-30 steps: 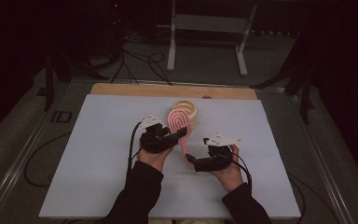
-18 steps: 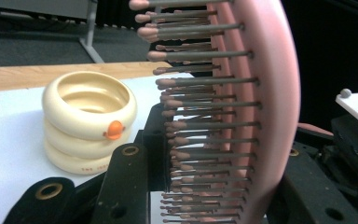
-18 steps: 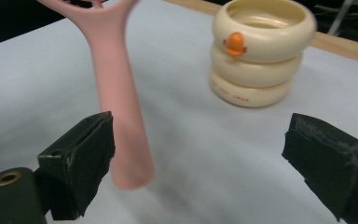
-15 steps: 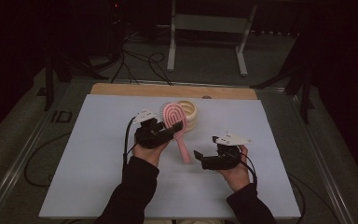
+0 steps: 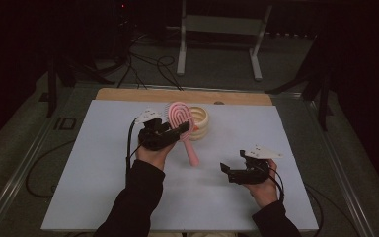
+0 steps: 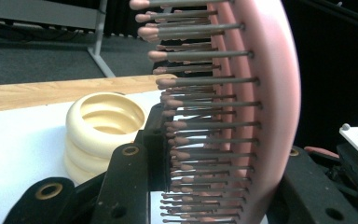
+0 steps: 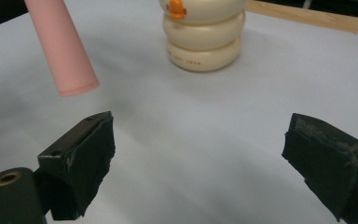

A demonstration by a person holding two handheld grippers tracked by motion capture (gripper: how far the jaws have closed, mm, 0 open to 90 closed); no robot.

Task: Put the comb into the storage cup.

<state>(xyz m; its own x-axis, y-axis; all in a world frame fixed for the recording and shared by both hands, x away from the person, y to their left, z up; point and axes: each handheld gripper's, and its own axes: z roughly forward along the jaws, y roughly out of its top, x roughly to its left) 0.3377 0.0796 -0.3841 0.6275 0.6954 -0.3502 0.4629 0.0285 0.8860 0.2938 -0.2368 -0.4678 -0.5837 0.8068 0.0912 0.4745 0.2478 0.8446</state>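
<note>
White table top (image 5: pixel 103 187); cream ringed holder (image 5: pixel 201 122) standing on it.

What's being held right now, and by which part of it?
The left tongs grip the pink hairbrush across its bristled head, handle hanging free. The right tongs are open and hold nothing.

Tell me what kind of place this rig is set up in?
Probably a dim lab or recording studio, not a home: a white work table on a bare floor, loose cables trailing behind it, and a metal equipment stand at the back.
</note>
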